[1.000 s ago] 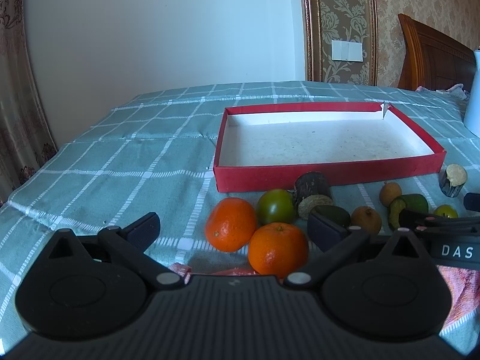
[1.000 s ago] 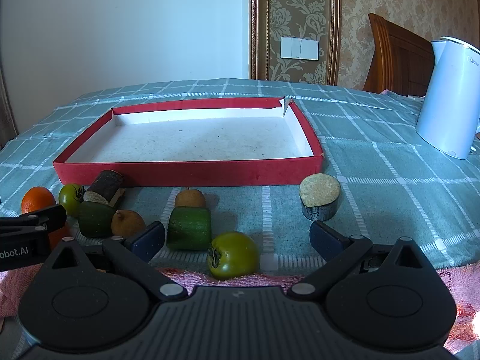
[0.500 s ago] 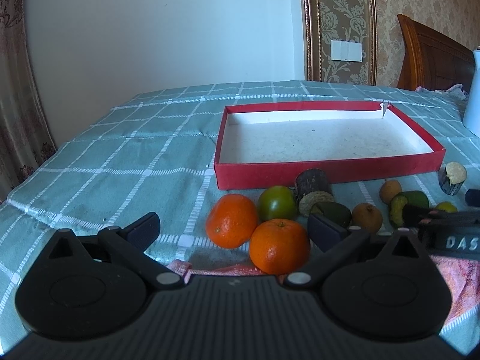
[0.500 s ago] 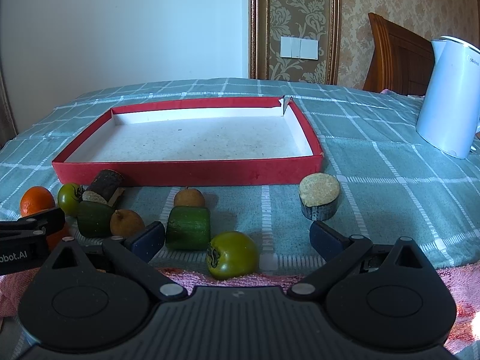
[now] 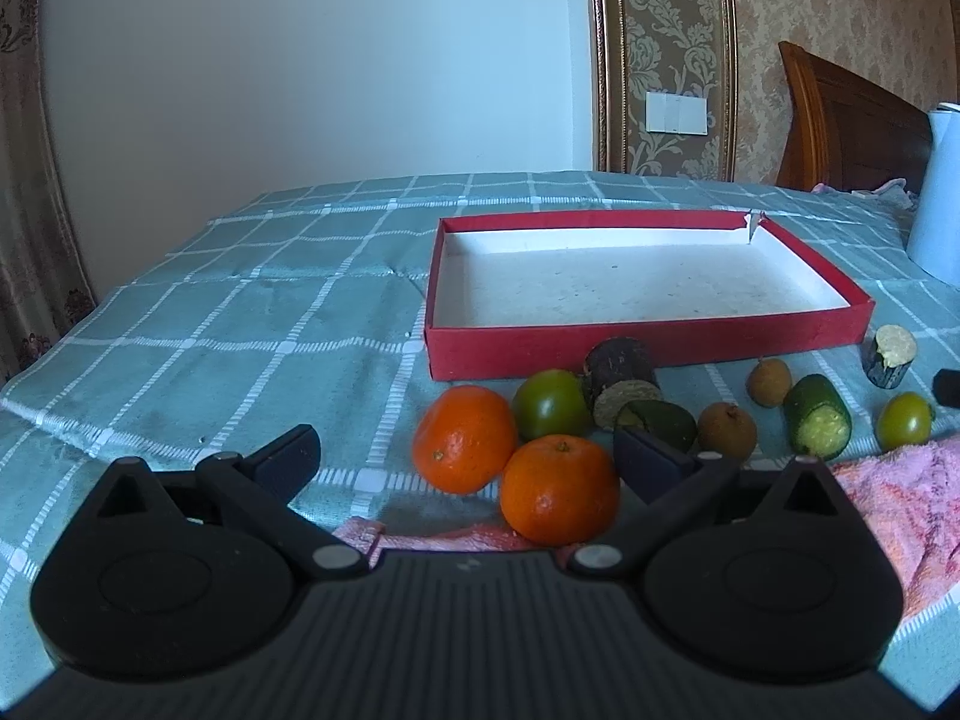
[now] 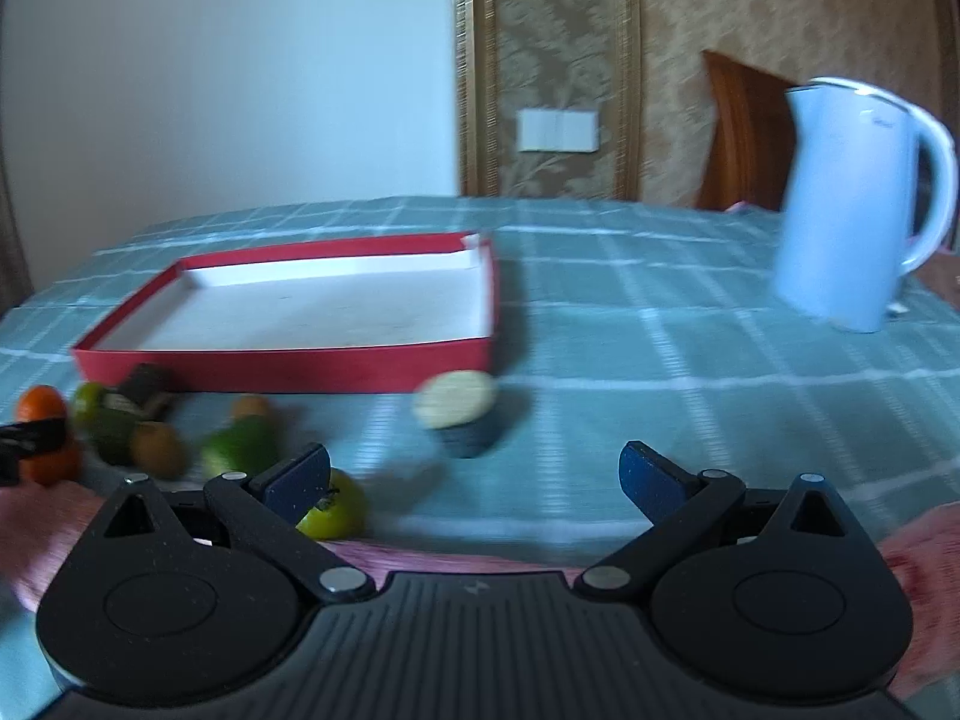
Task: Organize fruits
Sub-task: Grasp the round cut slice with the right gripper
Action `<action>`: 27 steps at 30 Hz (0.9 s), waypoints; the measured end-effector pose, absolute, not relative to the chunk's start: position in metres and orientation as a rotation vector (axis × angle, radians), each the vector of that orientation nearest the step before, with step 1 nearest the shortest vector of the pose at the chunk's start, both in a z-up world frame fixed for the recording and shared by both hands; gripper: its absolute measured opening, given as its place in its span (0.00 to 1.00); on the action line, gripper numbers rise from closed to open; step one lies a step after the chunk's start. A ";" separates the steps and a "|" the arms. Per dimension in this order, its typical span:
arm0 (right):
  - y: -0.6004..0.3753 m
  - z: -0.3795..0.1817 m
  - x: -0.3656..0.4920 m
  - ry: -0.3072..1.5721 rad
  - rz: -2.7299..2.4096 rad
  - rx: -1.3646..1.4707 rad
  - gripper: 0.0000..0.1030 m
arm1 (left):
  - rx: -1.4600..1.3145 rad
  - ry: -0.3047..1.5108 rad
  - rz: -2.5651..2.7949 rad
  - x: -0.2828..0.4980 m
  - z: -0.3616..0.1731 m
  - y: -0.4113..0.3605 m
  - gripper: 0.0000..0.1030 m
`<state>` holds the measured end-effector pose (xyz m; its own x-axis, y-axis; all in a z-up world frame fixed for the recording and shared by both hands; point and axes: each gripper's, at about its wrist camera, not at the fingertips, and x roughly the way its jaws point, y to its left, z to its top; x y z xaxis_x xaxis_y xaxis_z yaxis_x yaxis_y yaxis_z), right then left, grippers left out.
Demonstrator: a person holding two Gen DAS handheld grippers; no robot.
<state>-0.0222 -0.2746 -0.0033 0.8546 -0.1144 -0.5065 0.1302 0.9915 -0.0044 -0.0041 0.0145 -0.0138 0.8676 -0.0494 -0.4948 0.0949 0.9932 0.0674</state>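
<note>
A shallow red box (image 5: 648, 339) (image 6: 288, 367) with a white floor lies on the checked cloth, nothing inside it. Fruit lies in a row in front of it: two oranges (image 5: 558, 489), a green tomato (image 5: 551, 403), dark cut pieces (image 5: 621, 369), two brown round fruits (image 5: 727, 429), a cucumber piece (image 5: 817, 417) and a second green tomato (image 5: 903, 420) (image 6: 333, 510). My left gripper (image 5: 465, 453) is open just behind the oranges. My right gripper (image 6: 474, 468) is open, a cut piece (image 6: 459, 414) lying ahead between its fingers. The right wrist view is blurred.
A white electric kettle (image 6: 858, 204) stands at the right of the table. A pink towel (image 5: 900, 504) lies at the near edge under the grippers. A wooden headboard (image 5: 852, 120) and a wall stand behind. Bare checked cloth (image 5: 240, 330) stretches to the left of the box.
My right gripper has swung to the right, so the kettle sits more centrally and the fruit has shifted left in its view. The left gripper drifted slightly; the right gripper left most of its view.
</note>
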 end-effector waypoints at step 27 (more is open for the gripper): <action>-0.263 -0.021 0.047 0.611 -0.094 -0.014 0.39 | 0.043 0.447 -0.070 -0.024 -0.011 0.036 1.00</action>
<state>0.0469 -0.2631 -0.0208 0.8151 -0.0927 -0.5718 0.0843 0.9956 -0.0412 -0.0245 0.0356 -0.0111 0.8996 -0.0577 -0.4329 0.0767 0.9967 0.0265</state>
